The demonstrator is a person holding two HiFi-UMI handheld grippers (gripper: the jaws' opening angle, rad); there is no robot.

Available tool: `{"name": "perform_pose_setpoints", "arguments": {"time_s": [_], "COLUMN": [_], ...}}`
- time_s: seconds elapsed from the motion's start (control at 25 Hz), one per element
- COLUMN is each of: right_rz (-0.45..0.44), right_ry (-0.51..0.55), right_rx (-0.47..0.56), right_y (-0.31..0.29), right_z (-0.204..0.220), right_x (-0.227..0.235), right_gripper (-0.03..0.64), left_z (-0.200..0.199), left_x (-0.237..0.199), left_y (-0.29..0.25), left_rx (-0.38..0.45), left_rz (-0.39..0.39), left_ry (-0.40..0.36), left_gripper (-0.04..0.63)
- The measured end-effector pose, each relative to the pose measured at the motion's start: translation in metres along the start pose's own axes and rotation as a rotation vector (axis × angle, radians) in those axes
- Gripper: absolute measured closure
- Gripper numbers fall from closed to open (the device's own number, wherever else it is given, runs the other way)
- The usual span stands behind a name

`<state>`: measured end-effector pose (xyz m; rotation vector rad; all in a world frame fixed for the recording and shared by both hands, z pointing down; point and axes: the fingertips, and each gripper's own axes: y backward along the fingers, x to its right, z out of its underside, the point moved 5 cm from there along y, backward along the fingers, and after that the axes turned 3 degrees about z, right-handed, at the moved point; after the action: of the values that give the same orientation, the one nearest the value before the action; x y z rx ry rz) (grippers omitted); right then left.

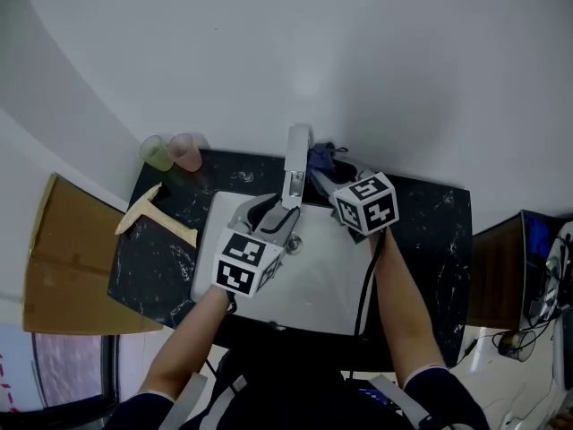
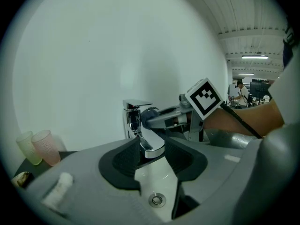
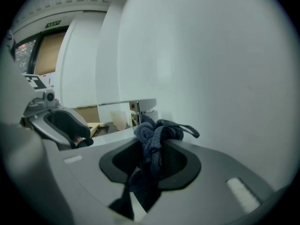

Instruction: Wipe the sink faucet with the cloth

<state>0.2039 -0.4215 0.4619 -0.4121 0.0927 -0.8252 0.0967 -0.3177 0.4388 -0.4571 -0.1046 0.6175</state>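
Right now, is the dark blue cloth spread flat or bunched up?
Bunched up: the dark blue cloth is crumpled in a wad, clamped between the right gripper's jaws, near the chrome faucet.

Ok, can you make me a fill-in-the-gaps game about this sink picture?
1. The right gripper is holding a dark blue ____.
2. The left gripper has its fingers on either side of the ____.
3. Beside the green cup stands another cup, coloured ____.

Missing words: cloth; faucet; pink.
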Motion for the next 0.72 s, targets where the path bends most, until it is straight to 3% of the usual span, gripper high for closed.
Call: {"name": "perform_pose_setpoints", "arguments": {"time_s": [0.4, 0.72], "right_rz": [0.008, 0.008], "right_ry": [0.036, 0.114], "right_rx": [0.169, 0.215], "right_y": [0.028, 0.041], "right_z": [-0.063, -0.103], "right_x": [-0.001, -0.024], "right_gripper": [0.497, 0.497], "left_z": [-0.001, 0.003], "left_x": [0.001, -0.004], "left_y": [-0.001, 0.001], "left_rx": [-0.015, 0.008], "left_rz": [-0.013, 0.021], "left_ry": [-0.034, -0.015], "left_gripper": [0.428, 0.431]}}
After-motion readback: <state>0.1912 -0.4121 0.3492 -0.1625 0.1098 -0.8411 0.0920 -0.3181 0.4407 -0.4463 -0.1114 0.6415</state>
